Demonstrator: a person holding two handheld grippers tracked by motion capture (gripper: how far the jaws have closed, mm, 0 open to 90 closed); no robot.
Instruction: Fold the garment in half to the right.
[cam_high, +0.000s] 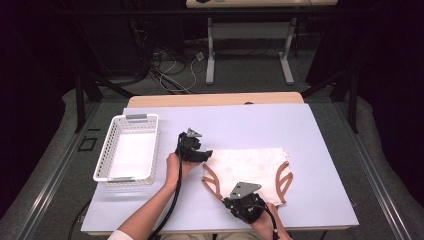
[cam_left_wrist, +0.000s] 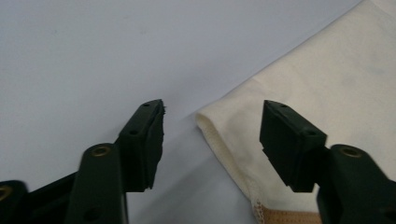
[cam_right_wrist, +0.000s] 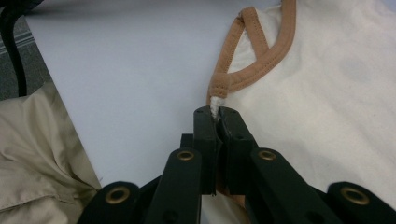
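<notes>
A cream garment (cam_high: 250, 167) with brown trim lies flat on the pale table (cam_high: 240, 120). My left gripper (cam_high: 209, 155) sits at its upper left corner. In the left gripper view this gripper (cam_left_wrist: 215, 121) is open, and the garment's folded corner (cam_left_wrist: 219, 130) lies between the jaws without touching either pad. My right gripper (cam_high: 227, 197) is at the garment's near left corner. In the right gripper view it (cam_right_wrist: 215, 112) is shut on the white tip where the brown trim straps (cam_right_wrist: 261, 60) meet.
A white slatted basket (cam_high: 100, 165) stands at the table's left, close to my left hand. The table's front edge runs just behind my right hand. Beige fabric of the person's clothing (cam_right_wrist: 37, 154) hangs past that edge.
</notes>
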